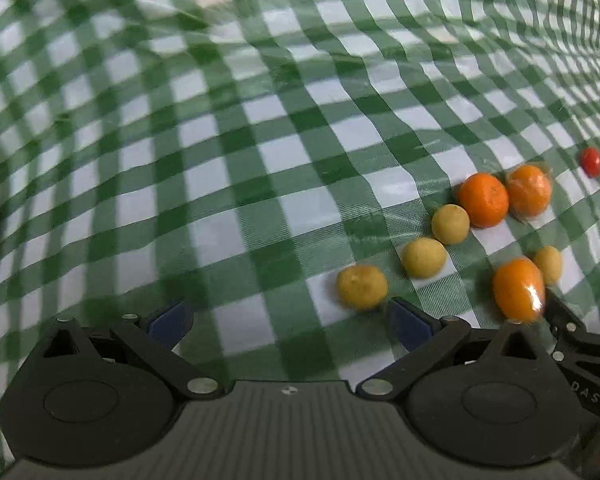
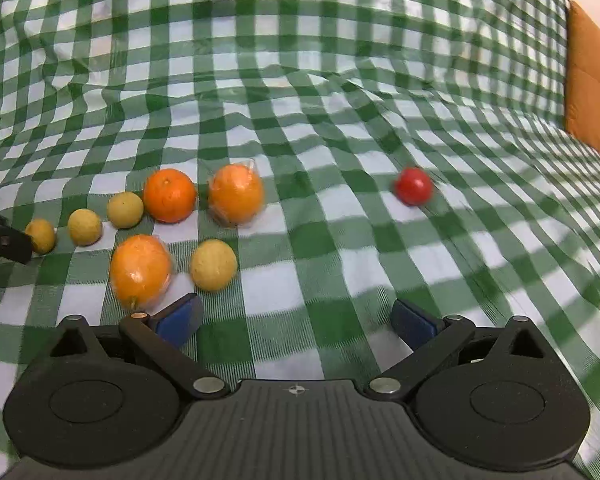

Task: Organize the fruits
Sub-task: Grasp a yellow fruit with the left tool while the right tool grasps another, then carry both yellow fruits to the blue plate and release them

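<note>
Right tool [image 2: 296,320] spread, empty; left tool [image 1: 290,320] same. Our wrapped orange [image 2: 141,271] sits just ahead-left, lone red tomato [image 2: 413,186] well apart. Risk: round fruit rolls off wrinkled checked cloth [image 2: 340,120] if nudged.

Soft even light, faint shadows, glare on the wrapped orange [image 1: 519,290], motion blur, checked cloth [image 2: 300,80] bowed by fisheye

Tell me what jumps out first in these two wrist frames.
The green-and-white checked cloth fills both views. Against it, a cluster of oranges and smaller yellow fruits sits ahead-left of the right claw. A lone red fruit lies apart to the right. Both claws are open and empty, the left claw just short of the nearest yellow fruit.
</note>
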`<state>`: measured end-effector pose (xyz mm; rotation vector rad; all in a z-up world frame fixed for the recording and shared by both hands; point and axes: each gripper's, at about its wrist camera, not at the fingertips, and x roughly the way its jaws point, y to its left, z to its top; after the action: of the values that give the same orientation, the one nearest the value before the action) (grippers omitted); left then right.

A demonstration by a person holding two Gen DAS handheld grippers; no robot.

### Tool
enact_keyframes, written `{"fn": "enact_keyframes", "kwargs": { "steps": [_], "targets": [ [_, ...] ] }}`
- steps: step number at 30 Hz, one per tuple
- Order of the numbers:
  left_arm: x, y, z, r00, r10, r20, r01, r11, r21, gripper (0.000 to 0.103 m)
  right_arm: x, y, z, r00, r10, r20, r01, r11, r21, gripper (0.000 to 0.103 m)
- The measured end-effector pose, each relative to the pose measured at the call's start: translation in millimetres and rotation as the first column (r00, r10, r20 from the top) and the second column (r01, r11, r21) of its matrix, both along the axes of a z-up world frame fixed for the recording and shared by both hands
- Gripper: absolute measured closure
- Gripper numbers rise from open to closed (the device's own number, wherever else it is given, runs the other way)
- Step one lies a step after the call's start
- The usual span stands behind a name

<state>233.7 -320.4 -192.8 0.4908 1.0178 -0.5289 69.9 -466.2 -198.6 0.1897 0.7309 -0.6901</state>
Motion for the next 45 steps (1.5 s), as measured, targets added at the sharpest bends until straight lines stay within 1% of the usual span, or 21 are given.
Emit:
{"fn": "enact_keyframes", "kwargs": {
  "steps": [2,4,6,7,8,9,10,11,12,14,15,17,21,23,25,28,32,37,40,45],
  "targets": [
    [7.5,-5.6,-9.0,0.999,-0.012,-0.032,0.013,1.0,0.004,0.0,6.6,-1.3,-2.6,1.0,0.018,0.022,-0.018,1.0,-0.01,0.003],
    [8.4,-5.3,-9.0,0.999,-0.011,-0.033,0.011,1.0,-0.021,0.0,10.3,-3.9,-5.8,0.999,0.028,0.039,-0.027,0.999,-0.022,0.003],
    [8.3,-7.1,-7.8,0.999,-0.014,-0.03,0.013,1.0,-0.024,0.001,9.5,1.6,-5.4,0.998,0.029,0.051,-0.028,0.999,-0.034,0.003],
    [7.1,-7.2,-6.4,1.0,-0.02,-0.021,0.019,0.999,-0.038,0.013,8.6,1.6,-5.1,0.998,0.034,0.057,-0.032,0.999,-0.035,0.005],
    [6.1,-8.7,-5.0,0.999,-0.03,-0.012,0.03,0.998,-0.05,0.024,7.8,2.2,-4.0,0.996,0.051,0.069,-0.049,0.998,-0.028,0.023],
    [5.3,-10.4,-3.3,0.998,-0.054,-0.027,0.052,0.996,-0.074,0.044,7.2,3.0,-2.0,0.991,0.095,0.099,-0.095,0.995,-0.007,0.039],
    [2.5,-10.9,-0.4,0.996,-0.072,-0.045,0.067,0.993,-0.093,0.071,7.8,2.0,1.0,0.985,0.133,0.111,-0.134,0.991,0.001,0.065],
    [0.4,-12.3,1.0,0.995,-0.083,-0.051,0.078,0.993,-0.091,0.072,9.5,4.7,2.6,0.984,0.151,0.098,-0.15,0.989,-0.014,0.073],
    [-3.8,-13.2,2.7,0.995,-0.088,-0.041,0.085,0.993,-0.077,0.072,10.8,7.5,2.3,0.984,0.159,0.086,-0.156,0.987,-0.033,0.073],
    [-11.5,-11.0,6.6,0.995,-0.095,-0.025,0.093,0.994,-0.063,0.072,8.6,5.8,3.0,0.984,0.145,0.098,-0.144,0.989,-0.017,0.073],
    [-14.5,-7.7,9.6,0.996,-0.09,-0.028,0.088,0.994,-0.065,0.072,6.6,3.8,5.2,0.987,0.127,0.1,-0.127,0.992,-0.007,0.073],
    [-21.8,3.3,19.6,0.997,-0.069,-0.038,0.066,0.995,-0.079,0.072,-1.0,1.4,12.6,0.99,0.1,0.105,-0.099,0.995,-0.015,0.073],
    [-45.3,34.3,51.1,0.999,-0.011,-0.043,0.007,0.995,-0.098,0.072,-22.3,5.5,37.0,0.988,0.085,0.129,-0.083,0.996,-0.016,0.073],
    [-63.4,57.0,72.0,0.999,0.009,-0.045,-0.014,0.994,-0.112,0.072,-38.6,17.9,53.7,0.985,0.095,0.143,-0.092,0.995,-0.026,0.073],
    [-82.5,77.3,90.1,0.999,0.022,-0.04,-0.027,0.992,-0.125,0.072,-55.9,34.6,71.5,0.981,0.121,0.153,-0.117,0.993,-0.035,0.073],
    [-115.7,110.6,116.6,0.999,0.047,-0.025,-0.05,0.99,-0.133,0.072,-78.8,63.0,95.3,0.971,0.179,0.159,-0.178,0.984,-0.023,0.073],
    [-158.4,156.8,141.8,0.994,0.108,-0.033,-0.111,0.986,-0.124,0.072,-102.3,106.7,121.8,0.953,0.255,0.166,-0.266,0.963,0.045,0.073],
    [-202.6,213.3,163.0,0.986,0.161,-0.035,-0.164,0.979,-0.118,0.072,-124.2,162.2,146.4,0.923,0.347,0.165,-0.368,0.922,0.12,0.073],
    [-223.6,243.9,172.6,0.983,0.183,-0.033,-0.185,0.975,-0.121,0.072,-136.7,196.3,160.8,0.908,0.383,0.171,-0.407,0.903,0.139,0.073],
    [-250.8,281.7,183.2,0.975,0.219,-0.031,-0.222,0.965,-0.143,0.072,-156.4,242.5,186.2,0.888,0.427,0.173,-0.453,0.878,0.156,0.073]
  ]
}}
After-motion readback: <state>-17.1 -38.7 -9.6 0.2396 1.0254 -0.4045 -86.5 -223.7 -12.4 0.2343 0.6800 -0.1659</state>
